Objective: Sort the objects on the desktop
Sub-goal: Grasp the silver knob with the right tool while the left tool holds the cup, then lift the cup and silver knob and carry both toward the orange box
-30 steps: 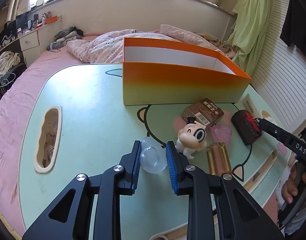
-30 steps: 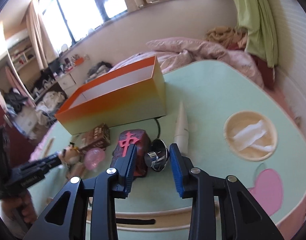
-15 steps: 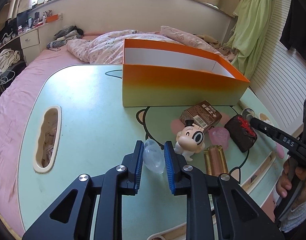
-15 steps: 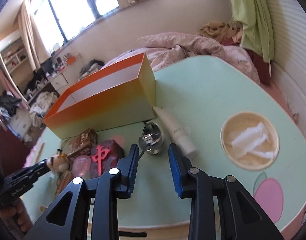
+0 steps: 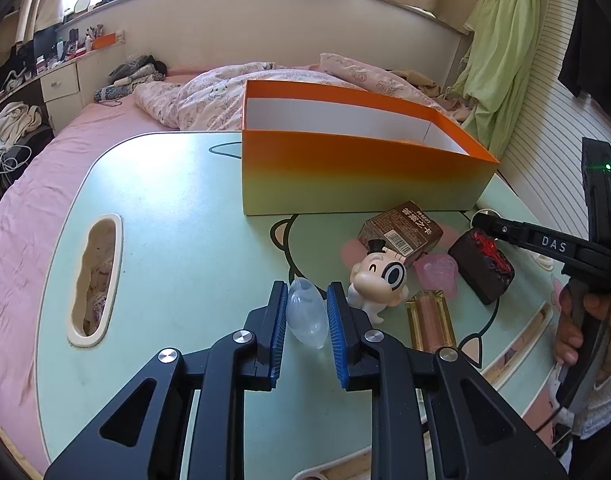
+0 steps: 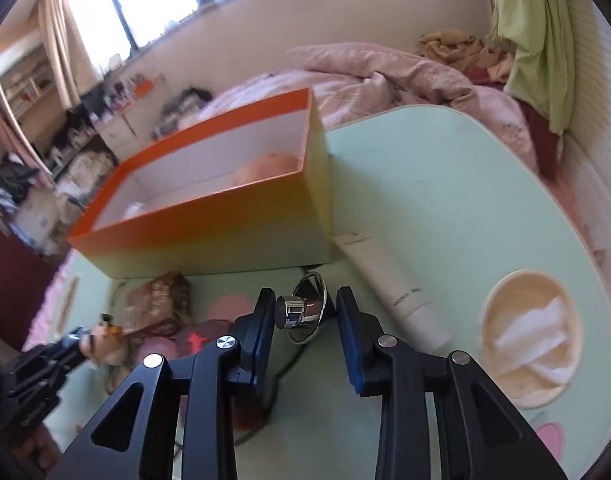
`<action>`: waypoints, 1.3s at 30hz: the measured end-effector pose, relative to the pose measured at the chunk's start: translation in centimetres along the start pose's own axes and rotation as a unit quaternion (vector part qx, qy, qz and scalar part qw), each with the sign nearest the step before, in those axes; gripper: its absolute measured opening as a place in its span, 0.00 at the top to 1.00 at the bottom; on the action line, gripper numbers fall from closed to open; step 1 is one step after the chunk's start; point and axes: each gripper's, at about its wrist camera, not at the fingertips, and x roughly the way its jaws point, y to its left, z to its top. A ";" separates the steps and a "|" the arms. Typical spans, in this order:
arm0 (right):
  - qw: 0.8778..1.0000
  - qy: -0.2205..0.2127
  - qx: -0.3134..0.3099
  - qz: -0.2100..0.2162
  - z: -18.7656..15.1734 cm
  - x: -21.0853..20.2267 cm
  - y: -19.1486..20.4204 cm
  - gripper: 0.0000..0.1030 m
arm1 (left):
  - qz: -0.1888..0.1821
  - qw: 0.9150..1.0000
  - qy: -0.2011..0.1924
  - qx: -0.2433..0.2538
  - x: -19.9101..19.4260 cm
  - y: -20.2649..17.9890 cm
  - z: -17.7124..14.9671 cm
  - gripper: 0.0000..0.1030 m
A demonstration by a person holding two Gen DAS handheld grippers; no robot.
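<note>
The left tool point(image 5: 306, 312) is clamped on a clear plastic capsule point(image 5: 306, 316) low over the mint-green worktop point(image 5: 177, 240), just left of a cartoon figurine point(image 5: 379, 280); the right tool point(image 6: 305, 312) is closing with a chrome mirror point(image 6: 305, 312) between its blue pads point(image 6: 347, 336), the left pad touching its knob; the orange box point(image 6: 209, 220) stands beyond, a white tube point(image 6: 389, 284) to its right.

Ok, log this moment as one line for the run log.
step: pickup | left gripper: shut on clear plastic capsule | right gripper: closing, chrome knob between jaws | orange box: awaiting items
</note>
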 end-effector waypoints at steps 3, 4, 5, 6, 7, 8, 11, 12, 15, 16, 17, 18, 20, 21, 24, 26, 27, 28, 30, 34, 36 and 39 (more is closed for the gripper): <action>1.000 -0.019 0.004 0.006 -0.9 -1.0 0.2 0.71 | -0.001 1.000 -0.005 -0.002 -0.4 0.2 0.1 0.79; 1.000 -0.029 0.003 0.007 -1.3 -1.5 0.3 0.71 | -0.003 1.000 -0.008 -0.003 -0.7 0.3 0.1 0.79; 0.999 -0.038 0.001 0.006 -1.5 -2.2 0.4 0.71 | -0.003 1.000 -0.012 -0.006 -1.0 0.4 0.2 0.79; 0.999 -0.048 -0.001 0.003 -1.7 -2.9 0.7 0.71 | -0.003 1.000 -0.016 -0.009 -1.4 0.6 0.3 0.79; 0.998 -0.058 -0.006 -0.001 -1.9 -3.6 1.1 0.71 | -0.005 1.000 -0.020 -0.014 -1.9 0.7 0.5 0.79; 0.998 -0.068 -0.010 -0.006 -2.0 -4.4 1.5 0.71 | -0.007 1.000 -0.024 -0.019 -2.3 0.9 0.8 0.79; 0.994 -0.099 -0.040 -0.036 -2.7 -6.2 4.0 0.71 | -0.025 0.999 -0.042 -0.025 -3.8 0.3 1.6 0.79; 0.993 -0.104 -0.046 -0.030 -3.0 -6.5 4.8 0.71 | -0.037 0.998 -0.049 -0.024 -4.2 -0.3 1.9 0.79; 0.993 -0.106 -0.057 -0.015 -3.5 -6.6 6.8 0.71 | -0.057 0.997 -0.045 -0.021 -4.2 -1.8 2.2 0.79; 0.992 -0.104 -0.063 -0.014 -3.7 -6.5 7.5 0.71 | -0.064 0.997 -0.036 -0.019 -3.9 -2.4 2.2 0.79; 0.993 -0.100 -0.066 -0.012 -3.9 -6.3 7.9 0.71 | -0.069 0.997 -0.030 -0.022 -3.6 -2.8 2.1 0.79; 0.993 -0.094 -0.065 -0.007 -4.0 -6.1 8.2 0.71 | -0.078 0.996 -0.026 -0.028 -3.3 -3.0 1.9 0.79; 0.995 -0.082 -0.060 0.005 -4.3 -5.7 8.5 0.71 | -0.090 0.995 -0.019 -0.034 -3.0 -3.5 1.5 0.79; 0.995 -0.080 -0.060 0.002 -4.5 -5.7 8.7 0.71 | -0.086 0.996 -0.018 -0.031 -2.9 -3.7 1.3 0.80; 0.995 -0.076 -0.067 -0.009 -5.1 -5.7 9.0 0.71 | -0.075 0.997 -0.019 -0.023 -2.9 -4.2 1.0 0.80; 0.995 -0.074 -0.067 -0.013 -5.3 -5.6 9.1 0.71 | -0.071 0.997 -0.021 -0.025 -3.0 -4.2 0.9 0.80; 0.995 -0.071 -0.069 -0.016 -5.3 -5.6 9.1 0.71 | -0.069 0.997 -0.023 -0.025 -3.1 -4.2 0.8 0.80; 0.995 -0.068 -0.070 -0.019 -5.3 -5.5 9.2 0.71 | -0.066 0.997 -0.024 -0.025 -3.1 -4.2 0.7 0.80; 0.995 -0.066 -0.071 -0.022 -5.5 -5.4 9.2 0.71 | -0.064 0.997 -0.022 -0.025 -3.1 -4.1 0.5 0.80; 0.994 -0.066 -0.079 -0.031 -5.9 -5.5 9.2 0.71 | -0.063 0.998 -0.018 -0.025 -3.1 -4.0 0.0 0.79; 0.994 -0.064 -0.081 -0.032 -6.0 -5.4 9.1 0.71 | -0.062 0.998 -0.015 -0.025 -3.0 -3.9 -0.2 0.80; 0.994 -0.063 -0.082 -0.034 -6.0 -5.5 9.1 0.71 | -0.061 0.998 -0.014 -0.023 -3.0 -4.0 -0.2 0.80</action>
